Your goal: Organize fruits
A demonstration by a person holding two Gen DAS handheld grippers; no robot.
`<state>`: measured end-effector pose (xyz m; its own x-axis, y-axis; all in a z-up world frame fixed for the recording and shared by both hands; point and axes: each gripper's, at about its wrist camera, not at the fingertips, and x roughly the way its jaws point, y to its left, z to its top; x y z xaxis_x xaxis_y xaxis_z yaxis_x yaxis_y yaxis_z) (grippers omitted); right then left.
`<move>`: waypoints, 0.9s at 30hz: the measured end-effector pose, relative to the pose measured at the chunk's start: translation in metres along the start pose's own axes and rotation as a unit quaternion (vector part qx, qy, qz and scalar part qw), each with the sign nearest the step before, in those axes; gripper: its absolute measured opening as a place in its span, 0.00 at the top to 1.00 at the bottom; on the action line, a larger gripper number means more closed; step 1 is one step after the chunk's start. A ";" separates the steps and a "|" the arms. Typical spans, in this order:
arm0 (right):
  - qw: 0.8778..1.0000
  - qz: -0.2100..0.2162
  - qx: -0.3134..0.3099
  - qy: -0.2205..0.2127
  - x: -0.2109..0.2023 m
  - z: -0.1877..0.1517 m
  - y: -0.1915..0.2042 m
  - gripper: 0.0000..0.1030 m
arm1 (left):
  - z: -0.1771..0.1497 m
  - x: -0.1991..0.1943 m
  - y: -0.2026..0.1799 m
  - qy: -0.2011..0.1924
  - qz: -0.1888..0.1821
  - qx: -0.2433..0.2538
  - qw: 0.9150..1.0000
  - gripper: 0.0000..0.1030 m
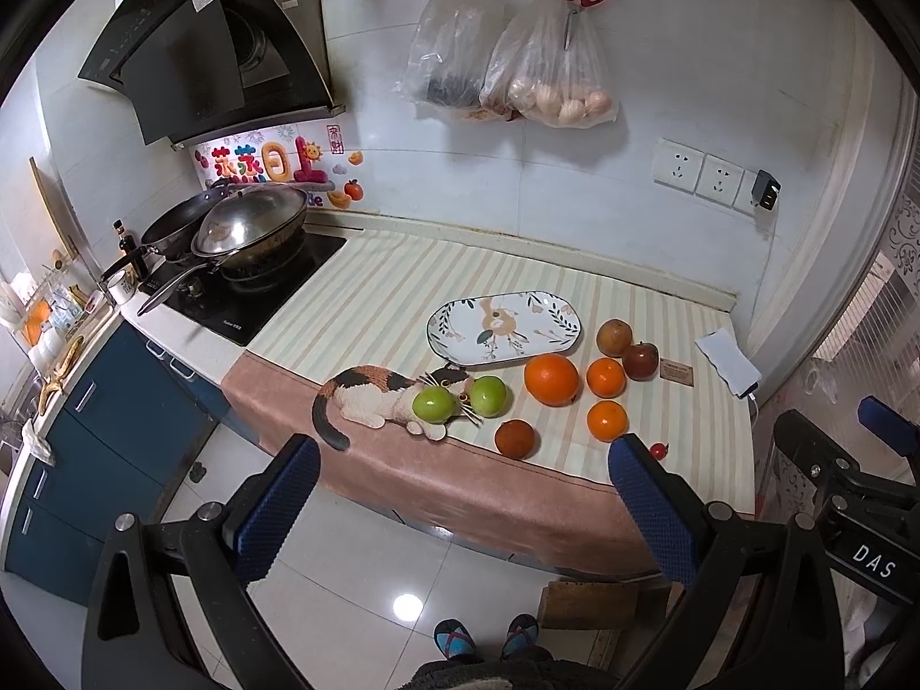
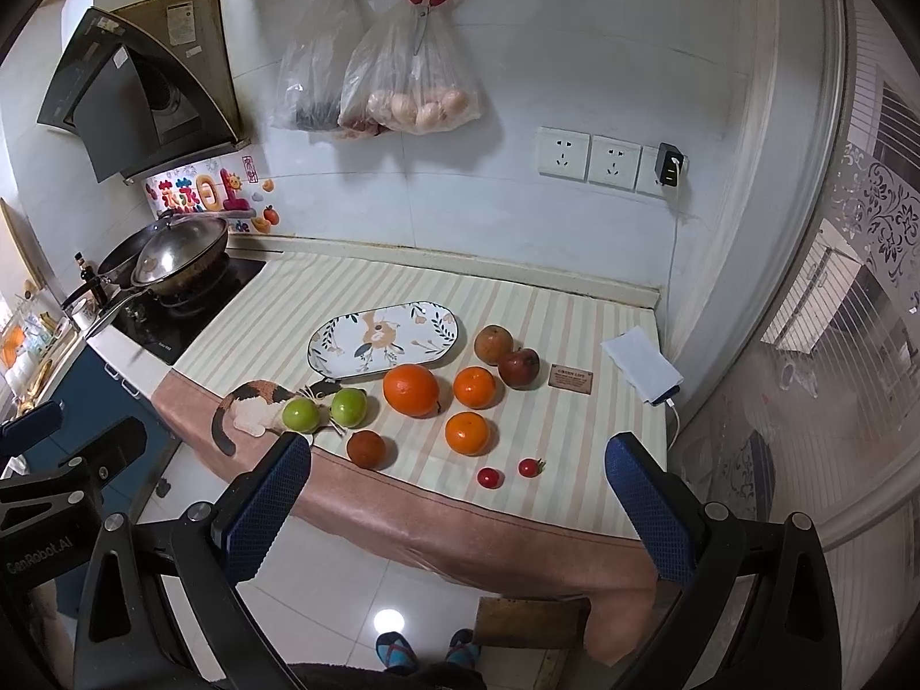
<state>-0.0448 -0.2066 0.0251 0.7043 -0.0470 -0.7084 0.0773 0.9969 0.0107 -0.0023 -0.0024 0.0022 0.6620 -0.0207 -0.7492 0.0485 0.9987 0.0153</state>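
Observation:
An oval floral plate lies bare on the striped cloth. In front of it sit two green fruits, a big orange, two small oranges, a brown round fruit, a red apple, a brownish pear and two cherry tomatoes. My left gripper and right gripper both hang open over the floor, short of the counter's front edge, with nothing between their fingers.
A cat-shaped mat lies under the green fruits at the front left. The stove with a wok stands to the left. A white power bank and a small card lie right. Bags and scissors hang on the wall. Feet stand below.

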 end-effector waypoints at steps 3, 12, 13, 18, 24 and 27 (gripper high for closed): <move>1.000 0.000 -0.001 0.002 0.003 0.000 0.001 0.00 | -0.001 0.000 0.000 -0.001 0.000 0.001 1.000 0.00; 1.000 -0.001 -0.001 0.001 0.005 0.001 0.002 0.00 | -0.002 0.000 0.001 -0.002 -0.001 0.001 1.000 0.00; 1.000 -0.001 -0.001 0.001 0.005 0.001 0.002 0.00 | -0.001 0.000 0.000 -0.002 0.000 0.001 1.000 0.00; 1.000 -0.003 0.000 0.001 0.007 0.002 0.003 0.00 | -0.001 0.003 0.001 -0.002 -0.001 0.001 1.000 0.00; 1.000 -0.004 0.003 0.000 0.014 0.006 0.004 0.00 | -0.001 0.003 0.001 -0.002 -0.001 0.001 1.000 0.00; 1.000 -0.002 0.003 0.001 0.016 0.007 0.004 0.00 | -0.001 0.003 0.001 -0.001 -0.001 0.002 1.000 0.00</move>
<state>-0.0287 -0.2035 0.0185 0.7029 -0.0510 -0.7094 0.0851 0.9963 0.0127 -0.0007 -0.0019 -0.0007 0.6636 -0.0224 -0.7478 0.0526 0.9985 0.0167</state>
